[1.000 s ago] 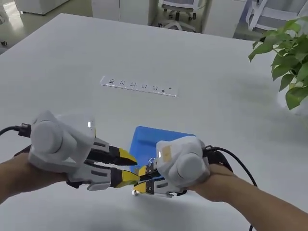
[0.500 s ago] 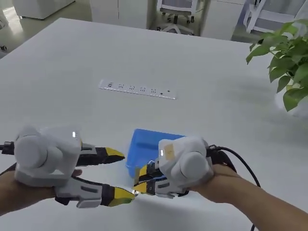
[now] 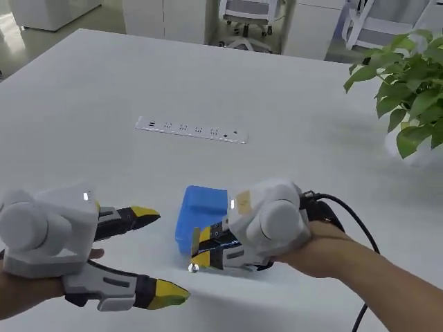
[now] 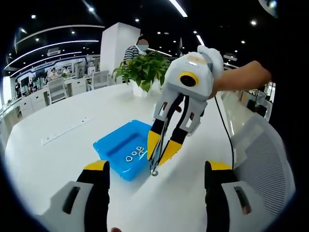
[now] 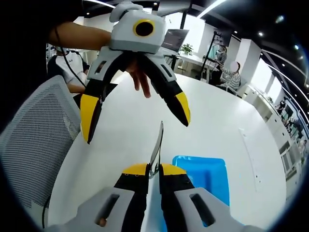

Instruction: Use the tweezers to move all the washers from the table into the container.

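In the head view my right gripper (image 3: 199,247) is shut on thin metal tweezers (image 3: 194,267), whose tip points down at the table just in front of the blue container (image 3: 199,205). My left gripper (image 3: 160,254) sits to the left with its jaws wide open and nothing between them. In the left gripper view the tweezers (image 4: 156,155) hang from the right gripper (image 4: 164,145) beside the container (image 4: 116,143), which holds washers (image 4: 134,156). The right gripper view shows the tweezers (image 5: 156,143) sticking out of my shut right gripper (image 5: 154,169) toward the open left gripper (image 5: 136,116). Whether the tweezers hold a washer is unclear.
A white power strip (image 3: 191,130) lies farther back on the white table (image 3: 291,138). A green potted plant (image 3: 408,104) stands at the right edge. A black cable (image 3: 346,221) trails from the right gripper. Office chairs stand beyond the table.
My left gripper has opened wide and drawn back to the left, away from the tweezers. The right gripper has stayed shut on the tweezers by the container.
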`<act>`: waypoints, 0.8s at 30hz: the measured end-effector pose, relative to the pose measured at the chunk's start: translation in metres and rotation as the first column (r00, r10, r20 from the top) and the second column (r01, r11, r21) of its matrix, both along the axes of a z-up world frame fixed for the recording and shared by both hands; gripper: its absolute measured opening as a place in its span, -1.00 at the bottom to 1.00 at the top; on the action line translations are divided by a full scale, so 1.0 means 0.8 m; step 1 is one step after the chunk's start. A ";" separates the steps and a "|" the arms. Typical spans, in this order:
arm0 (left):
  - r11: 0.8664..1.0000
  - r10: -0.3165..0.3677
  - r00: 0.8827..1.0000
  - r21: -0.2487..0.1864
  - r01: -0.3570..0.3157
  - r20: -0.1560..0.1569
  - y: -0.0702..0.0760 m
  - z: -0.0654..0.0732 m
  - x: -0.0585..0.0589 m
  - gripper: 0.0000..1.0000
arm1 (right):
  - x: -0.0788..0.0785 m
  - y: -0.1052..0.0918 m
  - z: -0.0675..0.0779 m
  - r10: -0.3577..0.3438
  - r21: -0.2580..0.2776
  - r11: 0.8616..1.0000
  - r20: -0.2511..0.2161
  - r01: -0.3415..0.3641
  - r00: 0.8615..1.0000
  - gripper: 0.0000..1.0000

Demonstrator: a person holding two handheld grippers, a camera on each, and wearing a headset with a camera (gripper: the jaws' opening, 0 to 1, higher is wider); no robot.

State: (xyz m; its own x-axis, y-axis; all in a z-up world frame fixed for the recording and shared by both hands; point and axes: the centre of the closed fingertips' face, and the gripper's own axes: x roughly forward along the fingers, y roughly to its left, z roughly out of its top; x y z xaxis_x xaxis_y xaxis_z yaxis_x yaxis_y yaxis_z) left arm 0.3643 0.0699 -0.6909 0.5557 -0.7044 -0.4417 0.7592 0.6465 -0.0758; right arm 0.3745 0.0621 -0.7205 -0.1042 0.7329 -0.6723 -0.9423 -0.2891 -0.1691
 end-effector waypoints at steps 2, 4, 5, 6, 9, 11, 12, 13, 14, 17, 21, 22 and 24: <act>1.000 0.001 1.000 0.000 -0.001 0.002 0.000 0.001 0.001 0.76 | 0.002 -0.001 0.005 -0.011 0.006 1.000 -0.004 0.011 1.000 -0.82; 1.000 0.003 1.000 -0.005 -0.003 0.007 -0.005 0.004 0.000 0.78 | 0.005 -0.002 0.011 -0.023 0.011 1.000 -0.009 0.023 1.000 -0.82; 1.000 0.003 1.000 -0.009 -0.003 0.007 -0.006 0.006 0.000 0.79 | 0.007 -0.003 0.014 -0.031 0.012 0.999 -0.013 0.031 0.999 -0.82; 1.000 0.004 1.000 -0.011 -0.003 0.008 -0.006 0.006 0.000 0.80 | 0.008 -0.003 0.016 -0.036 0.015 0.999 -0.014 0.036 0.999 -0.82; 1.000 0.006 1.000 -0.010 -0.006 0.010 -0.008 0.008 0.000 0.84 | 0.012 -0.005 0.025 -0.042 0.022 0.999 -0.014 0.043 0.999 -0.82; 1.000 0.004 1.000 -0.011 -0.004 0.013 -0.009 0.009 0.000 0.85 | 0.015 -0.005 0.030 -0.049 0.029 0.998 -0.016 0.049 0.999 -0.82; 1.000 0.003 1.000 -0.011 -0.003 0.013 -0.008 0.010 0.000 0.86 | 0.018 -0.005 0.034 -0.053 0.034 0.998 -0.015 0.054 0.998 -0.82; 1.000 0.004 1.000 -0.011 -0.004 0.013 -0.008 0.010 0.000 0.88 | 0.020 -0.005 0.036 -0.057 0.036 0.998 -0.015 0.057 0.998 -0.82; 1.000 0.006 1.000 -0.010 -0.005 0.012 -0.008 0.010 0.000 0.89 | 0.024 -0.006 0.037 -0.061 0.039 0.997 -0.013 0.061 0.998 -0.82; 1.000 0.008 1.000 -0.012 -0.008 0.012 -0.008 0.010 0.001 0.93 | 0.031 -0.007 0.041 -0.072 0.043 0.996 -0.009 0.072 0.997 -0.82; 1.000 0.012 1.000 -0.018 -0.012 0.015 -0.010 0.014 0.000 0.97 | 0.042 -0.009 0.045 -0.086 0.049 0.995 -0.002 0.086 0.996 -0.82; 1.000 0.012 1.000 -0.018 -0.012 0.015 -0.011 0.014 0.000 0.97 | 0.044 -0.009 0.045 -0.088 0.051 0.995 -0.001 0.088 0.996 -0.82; 1.000 0.014 1.000 -0.018 -0.013 0.013 -0.010 0.014 0.000 0.98 | 0.052 -0.010 0.045 -0.099 0.052 0.994 0.002 0.099 0.995 -0.82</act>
State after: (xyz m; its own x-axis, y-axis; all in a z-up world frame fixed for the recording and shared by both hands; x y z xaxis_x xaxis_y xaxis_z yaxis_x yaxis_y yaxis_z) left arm 0.3645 0.0616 -0.6794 0.5710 -0.7046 -0.4213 0.7515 0.6553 -0.0772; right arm 0.4159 0.0540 -0.6844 -0.0266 0.7732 -0.6336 -0.9651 -0.1851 -0.1855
